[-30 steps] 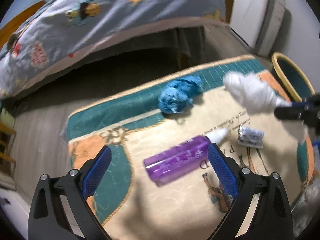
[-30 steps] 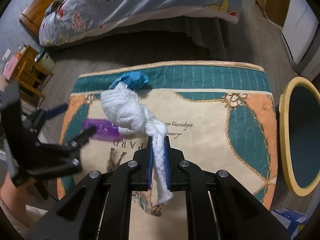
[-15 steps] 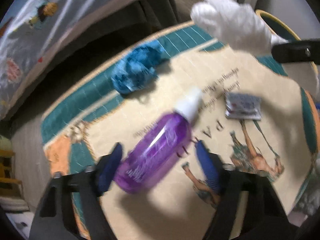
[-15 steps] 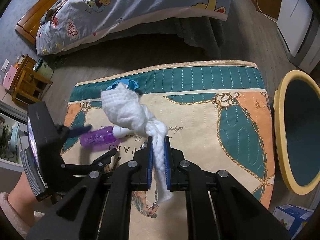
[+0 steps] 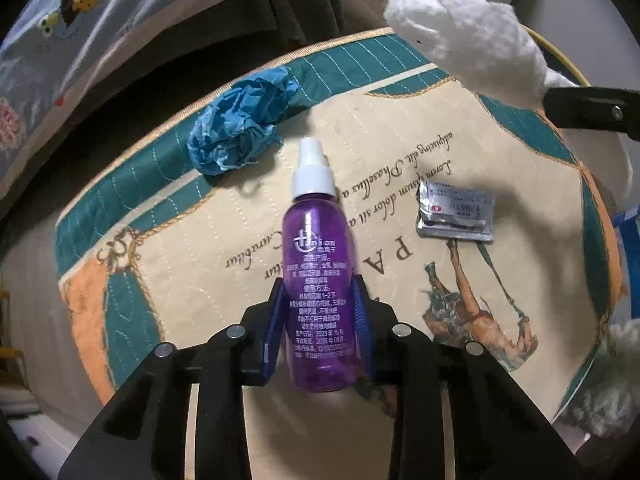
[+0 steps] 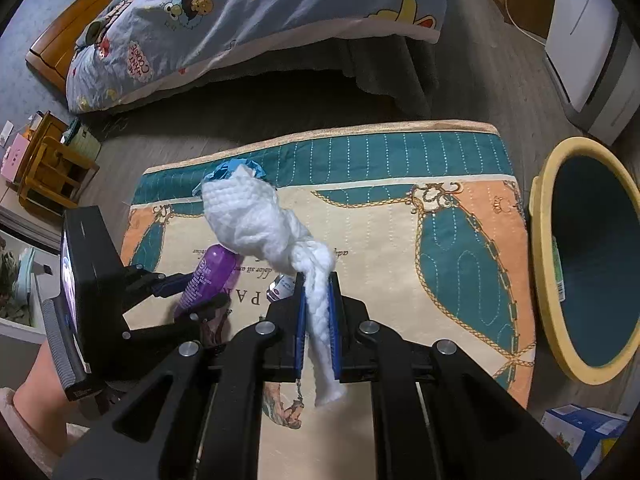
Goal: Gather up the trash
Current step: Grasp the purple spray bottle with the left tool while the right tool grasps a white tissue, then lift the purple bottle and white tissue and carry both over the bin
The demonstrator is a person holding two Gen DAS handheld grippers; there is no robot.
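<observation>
While the left gripper (image 5: 318,320) points steeply down at the printed rug (image 5: 400,128), its blue pads (image 5: 273,328) sit on either side of a purple spray bottle (image 5: 318,276) that lies at the centre of the left wrist view, and the jaws are closing, with the pads against the bottle's flanks. The bottle's white nozzle points toward the top of the frame. Above and to the left of it, a crumpled blue wad (image 5: 240,128) rests on the rug's teal border. To the right of the bottle, a flat silver foil packet (image 5: 456,212) lies on the cream part of the rug, apart from the bottle.

At the lower centre of the right wrist view, the right gripper (image 6: 318,320) is clamped tight on a white cloth bundle (image 6: 256,220); the twisted tail runs down between the pads and hangs out below them, and the bulk of the bundle stands above the fingers. At the right edge of that frame a yellow-rimmed bin (image 6: 540,240) stands just beside the rug. A bed with a cartoon-print quilt (image 6: 260,12) fills the top of the frame.
</observation>
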